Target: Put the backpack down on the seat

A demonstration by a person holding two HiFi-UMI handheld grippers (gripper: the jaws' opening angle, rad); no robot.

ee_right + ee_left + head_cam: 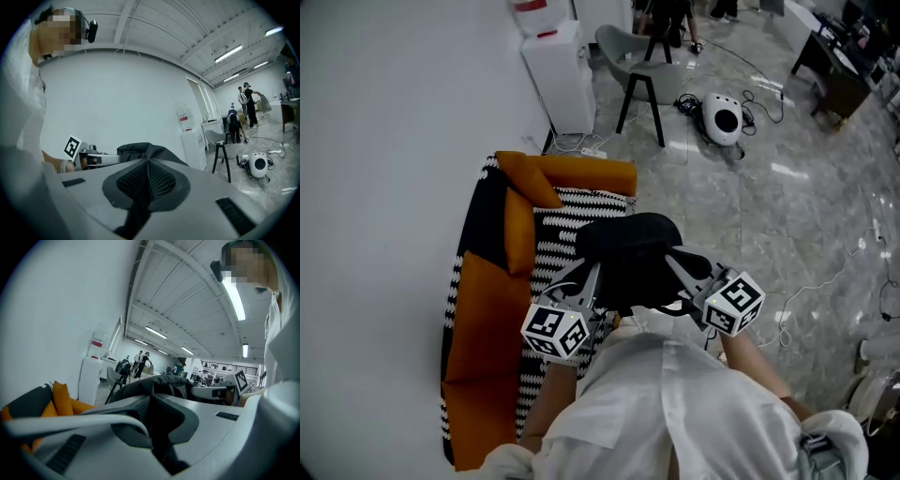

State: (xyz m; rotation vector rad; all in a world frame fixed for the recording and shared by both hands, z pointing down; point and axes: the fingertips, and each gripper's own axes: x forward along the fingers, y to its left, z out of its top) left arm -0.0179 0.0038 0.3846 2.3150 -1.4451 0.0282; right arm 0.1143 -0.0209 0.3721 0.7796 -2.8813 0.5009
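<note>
backpack point(630, 246) over striped seat point(555, 246), chair point(630, 49) beyond

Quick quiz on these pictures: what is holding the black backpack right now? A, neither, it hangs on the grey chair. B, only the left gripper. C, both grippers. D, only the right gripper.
C: the left gripper and the right gripper are each shut on dark fabric of the backpack, which the head view shows between them over the sofa.
</note>
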